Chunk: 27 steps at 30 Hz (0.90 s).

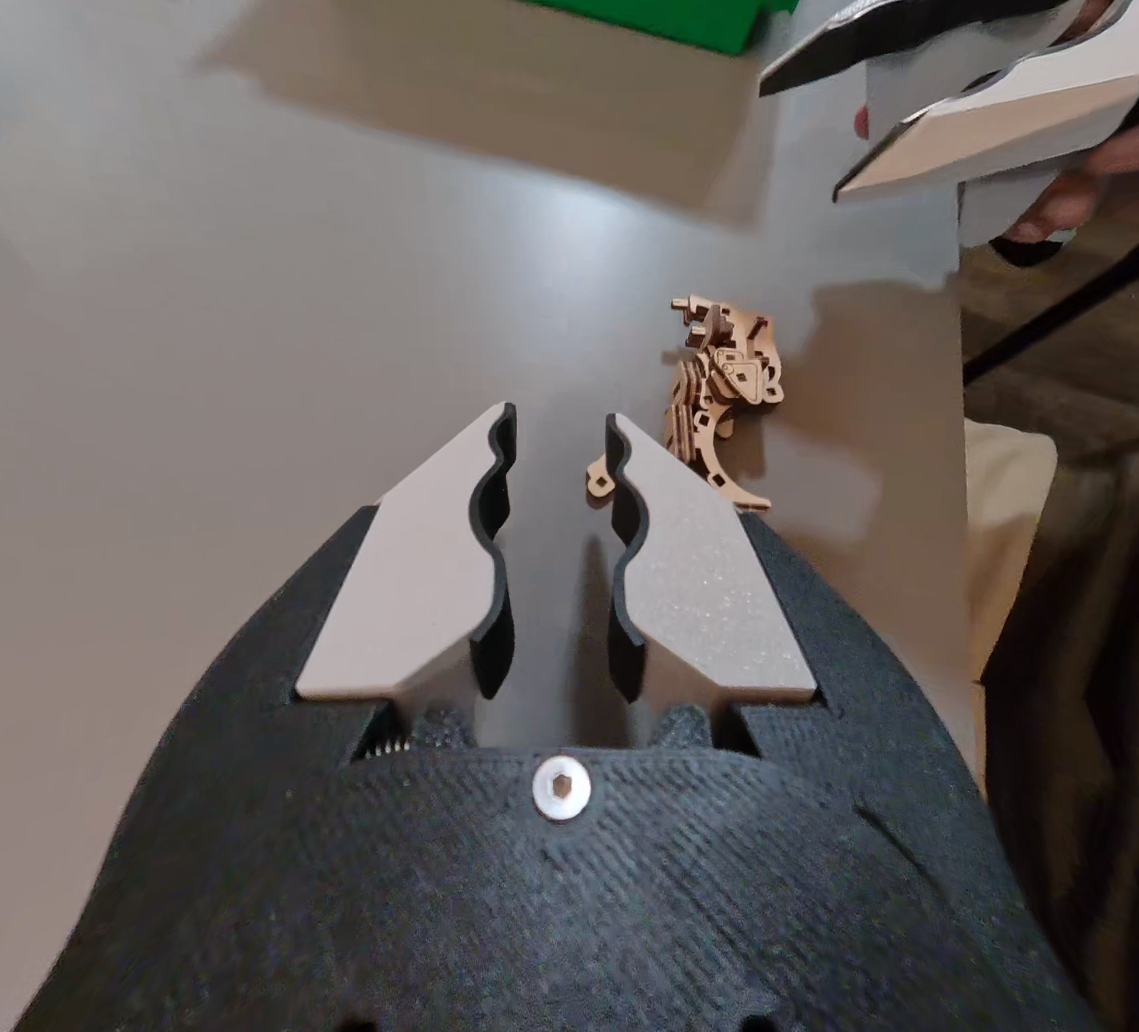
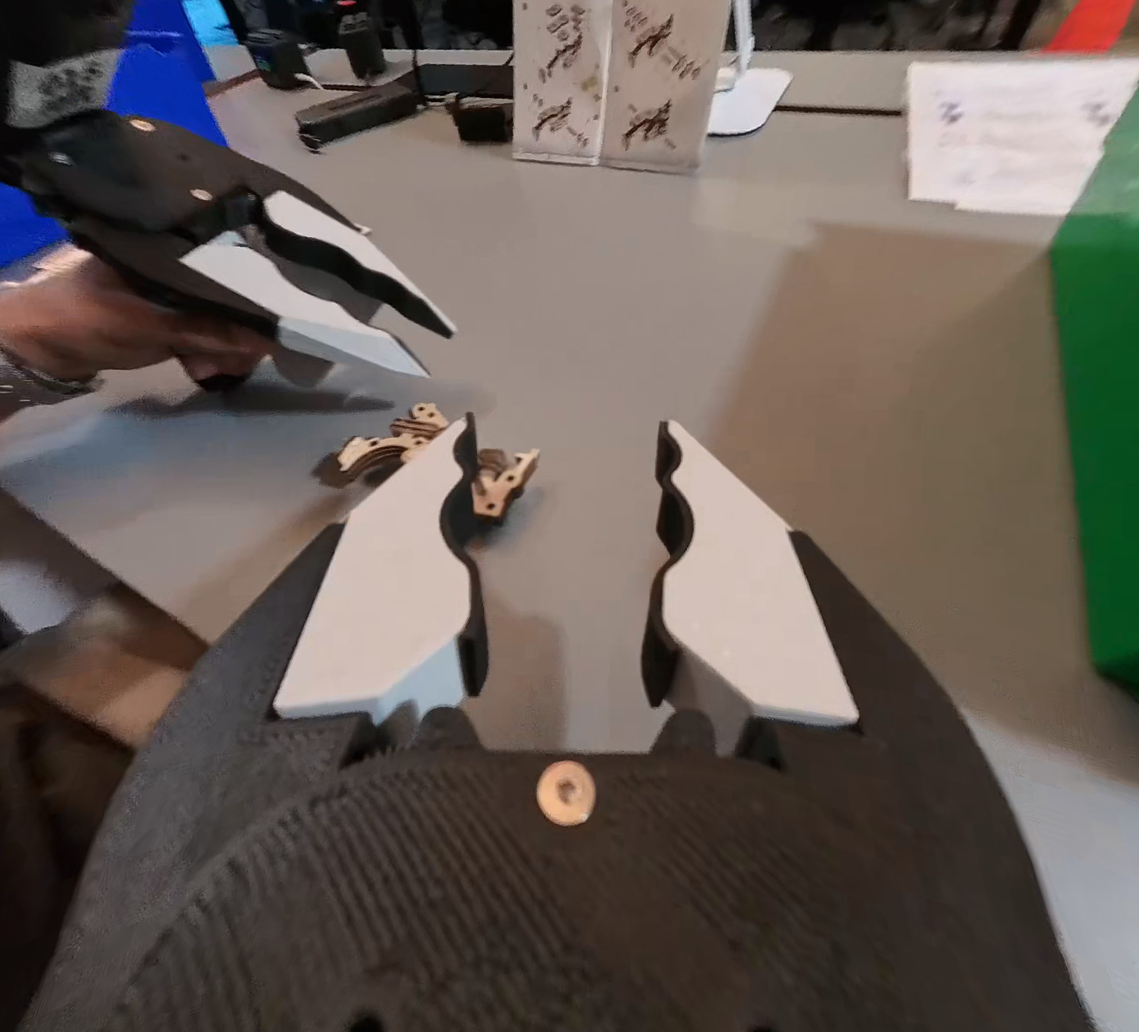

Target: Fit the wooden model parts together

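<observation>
While both of your hand-held grippers, left and right, hang open and empty above the tabletop, pinch the light, probably brittle wooden model lying there by its stacked body, not its thin curved tail.

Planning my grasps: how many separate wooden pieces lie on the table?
2: the assembled wooden model beside the left gripper, and a small loose part partly behind its fingertip. Others may be hidden.
</observation>
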Tool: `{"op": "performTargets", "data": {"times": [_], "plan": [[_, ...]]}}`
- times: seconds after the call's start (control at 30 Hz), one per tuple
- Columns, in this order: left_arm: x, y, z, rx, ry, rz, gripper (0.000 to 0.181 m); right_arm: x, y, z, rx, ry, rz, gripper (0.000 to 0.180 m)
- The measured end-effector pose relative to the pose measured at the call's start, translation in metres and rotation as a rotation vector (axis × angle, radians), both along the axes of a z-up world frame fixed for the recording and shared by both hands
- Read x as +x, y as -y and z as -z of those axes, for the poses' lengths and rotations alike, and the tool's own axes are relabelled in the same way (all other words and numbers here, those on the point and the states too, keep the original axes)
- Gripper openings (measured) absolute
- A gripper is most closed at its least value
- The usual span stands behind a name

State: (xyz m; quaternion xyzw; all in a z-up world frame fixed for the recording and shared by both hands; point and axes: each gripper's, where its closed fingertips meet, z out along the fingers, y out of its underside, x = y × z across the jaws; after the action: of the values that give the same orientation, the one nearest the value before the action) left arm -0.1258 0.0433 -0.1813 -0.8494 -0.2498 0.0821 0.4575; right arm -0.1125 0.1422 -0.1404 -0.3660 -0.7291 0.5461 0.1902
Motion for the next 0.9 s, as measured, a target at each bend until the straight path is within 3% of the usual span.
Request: {"op": "performTargets", "data": {"times": [0.13, 0.23, 0.37, 0.57, 0.73, 0.9], "plan": [[0.010, 0.000, 0.001, 0.046, 0.113, 0.037, 0.026, 0.005, 0.004, 0.004, -0.047, 0.071, -0.043, 0.055], [0.027, 0.002, 0.019, -0.025, 0.210, 0.107, 0.030, 0.005, 0.003, 0.003, -0.090, 0.102, -0.056, 0.054], [0.021, 0.002, 0.022, -0.063, 0.176, 0.077, 0.033, 0.006, 0.002, 0.001, -0.148, 0.147, -0.072, 0.053], [0.024, -0.002, 0.023, -0.064, 0.201, 0.109, 0.017, 0.010, 0.007, -0.001, -0.212, 0.194, -0.105, 0.053], [0.025, -0.002, 0.021, -0.067, 0.165, 0.117, 0.016, 0.014, 0.013, 0.003, -0.218, 0.245, -0.145, 0.053], [0.016, -0.001, 0.002, 0.039, 0.101, 0.078, 0.016, 0.020, 0.021, -0.001, -0.248, 0.265, -0.189, 0.050]]}}
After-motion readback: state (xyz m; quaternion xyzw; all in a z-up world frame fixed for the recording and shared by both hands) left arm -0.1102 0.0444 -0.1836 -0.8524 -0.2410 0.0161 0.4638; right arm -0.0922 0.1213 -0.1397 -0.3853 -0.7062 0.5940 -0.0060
